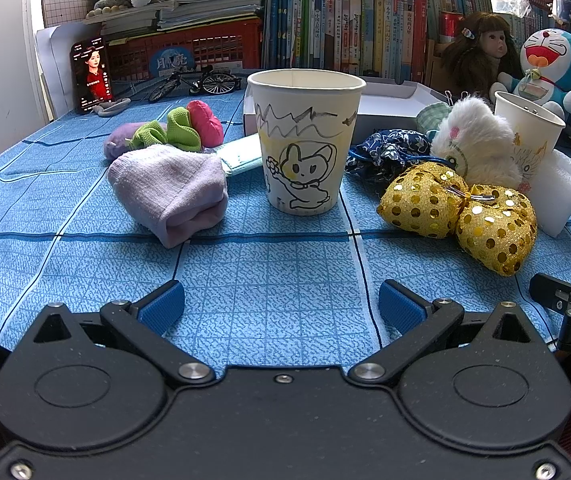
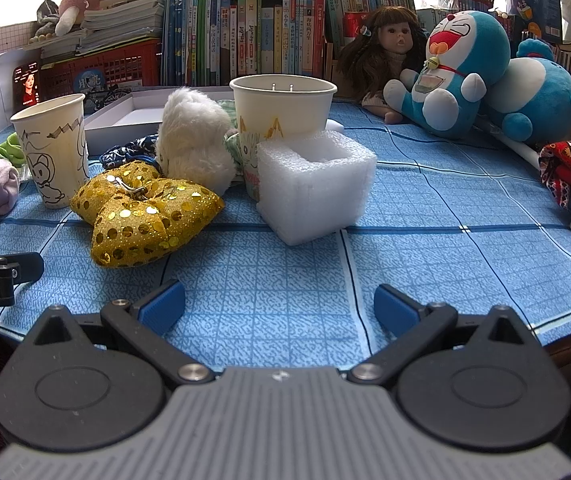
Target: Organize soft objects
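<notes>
Sock [image 1: 169,190] left of the cup [image 1: 305,140], bow [image 1: 459,216] right; we hover both grippers [image 1: 281,308] [image 2: 279,308], jaws open, empty, choosing.

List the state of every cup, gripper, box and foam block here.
Left gripper: open, empty.
Right gripper: open, empty.
Rabbit cup: upright, inside hidden.
Cat cup: upright, inside hidden.
Foam block: upright, hollow up.
White box: open.
</notes>
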Demonstrator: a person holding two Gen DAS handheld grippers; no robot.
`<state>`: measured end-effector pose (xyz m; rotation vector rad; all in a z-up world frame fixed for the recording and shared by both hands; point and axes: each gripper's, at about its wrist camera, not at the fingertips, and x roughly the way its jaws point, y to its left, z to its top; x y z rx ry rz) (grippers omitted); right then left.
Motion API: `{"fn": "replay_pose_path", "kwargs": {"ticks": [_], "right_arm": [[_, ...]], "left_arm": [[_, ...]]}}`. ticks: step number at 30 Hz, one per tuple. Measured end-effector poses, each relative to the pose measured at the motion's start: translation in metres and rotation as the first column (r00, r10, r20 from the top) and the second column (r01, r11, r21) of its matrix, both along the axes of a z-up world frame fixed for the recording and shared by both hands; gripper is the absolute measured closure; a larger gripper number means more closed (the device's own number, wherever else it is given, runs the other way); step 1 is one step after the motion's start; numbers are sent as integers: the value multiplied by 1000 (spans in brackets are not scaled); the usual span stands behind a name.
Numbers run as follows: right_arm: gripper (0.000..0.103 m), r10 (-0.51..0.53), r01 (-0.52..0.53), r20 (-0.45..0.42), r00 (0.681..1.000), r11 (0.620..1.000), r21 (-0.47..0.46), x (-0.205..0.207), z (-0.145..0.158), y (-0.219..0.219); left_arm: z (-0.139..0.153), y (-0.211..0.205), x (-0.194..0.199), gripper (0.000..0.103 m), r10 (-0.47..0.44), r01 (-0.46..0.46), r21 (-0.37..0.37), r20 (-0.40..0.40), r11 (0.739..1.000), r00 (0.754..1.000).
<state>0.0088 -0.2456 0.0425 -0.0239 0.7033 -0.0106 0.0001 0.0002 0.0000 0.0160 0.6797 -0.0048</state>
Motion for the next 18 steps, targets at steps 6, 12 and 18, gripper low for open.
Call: {"fn": "replay_pose_path", "kwargs": {"ticks": [6,12,18], "right_arm": [[0,0,0,1,1000,1000,0,0,0,0],[0,5,-5,5,1000,1000,2,0,0,0],[0,12,-13,23,1000,1000,7,0,-2,-2]], "left_arm": [[0,0,0,0,0,0,0,1,1000,1000],[0,0,0,0,3,-3,-2,5,1000,1000],[1,1,1,0,2,-2,-3,3,1000,1000]]}}
